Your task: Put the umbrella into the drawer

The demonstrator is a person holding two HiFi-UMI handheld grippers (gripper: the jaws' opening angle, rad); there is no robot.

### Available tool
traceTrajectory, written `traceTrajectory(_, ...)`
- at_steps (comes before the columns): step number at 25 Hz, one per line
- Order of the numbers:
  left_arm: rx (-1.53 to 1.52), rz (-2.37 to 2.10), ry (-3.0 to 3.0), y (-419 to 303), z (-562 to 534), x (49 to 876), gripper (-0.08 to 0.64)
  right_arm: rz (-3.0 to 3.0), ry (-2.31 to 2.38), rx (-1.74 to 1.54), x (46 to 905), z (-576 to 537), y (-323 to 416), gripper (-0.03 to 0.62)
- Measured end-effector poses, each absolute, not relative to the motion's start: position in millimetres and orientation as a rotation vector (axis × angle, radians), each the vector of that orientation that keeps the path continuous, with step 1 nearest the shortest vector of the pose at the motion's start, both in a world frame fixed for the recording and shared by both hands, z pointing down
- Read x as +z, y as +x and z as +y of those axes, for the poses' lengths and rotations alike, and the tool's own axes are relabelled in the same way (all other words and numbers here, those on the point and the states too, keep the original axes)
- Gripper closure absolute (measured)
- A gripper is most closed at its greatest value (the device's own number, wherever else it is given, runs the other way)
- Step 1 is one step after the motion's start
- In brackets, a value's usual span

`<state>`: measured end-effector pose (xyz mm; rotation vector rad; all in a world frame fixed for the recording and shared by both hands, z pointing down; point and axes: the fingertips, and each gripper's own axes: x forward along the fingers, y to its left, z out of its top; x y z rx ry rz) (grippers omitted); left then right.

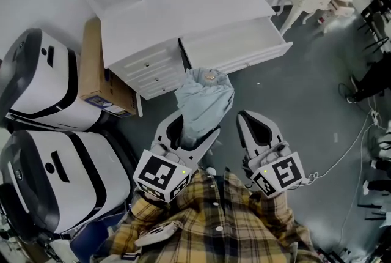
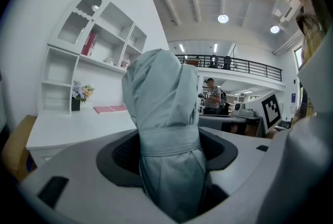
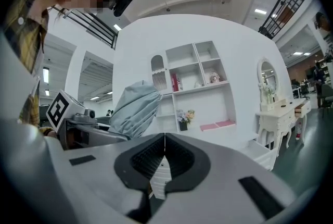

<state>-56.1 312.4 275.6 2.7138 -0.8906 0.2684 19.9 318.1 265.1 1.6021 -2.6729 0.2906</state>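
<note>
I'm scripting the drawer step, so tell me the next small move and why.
Probably carry the left gripper forward and a little right until the folded umbrella hangs over the open drawer. Its jaws are shut on the umbrella, the drawer is already pulled out of the white desk, and the umbrella sits short of it.

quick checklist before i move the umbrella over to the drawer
1. Left hand-held gripper shut on the umbrella: ok.
2. Umbrella folded, strap around it: ok.
3. Drawer pulled open: ok.
4. Room in the drawer, nothing seen inside: ok.
5. Right hand-held gripper shut, holding nothing, off to the side of the umbrella: ok.
6. Umbrella short enough to lie flat in the drawer: cannot tell.
</note>
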Motion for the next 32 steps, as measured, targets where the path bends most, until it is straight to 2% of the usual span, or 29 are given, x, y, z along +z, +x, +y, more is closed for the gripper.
traceTrajectory(9, 0.288, -0.861, 2.704, -51, 187, 275, 0.247, -2.619, 1.640, 0.328, 264, 201, 29, 0.575)
traceTrajectory(22, 0.310, -0.815, 2.708, -64, 95, 282, 0.247, -2.548, 1.737, 0.340, 271, 111, 31, 0.575)
traceTrajectory(32, 0.330, -0.802, 2.699, -73, 69, 294, 0.246, -2.495, 1.772, 0.376, 283, 91, 31, 0.575)
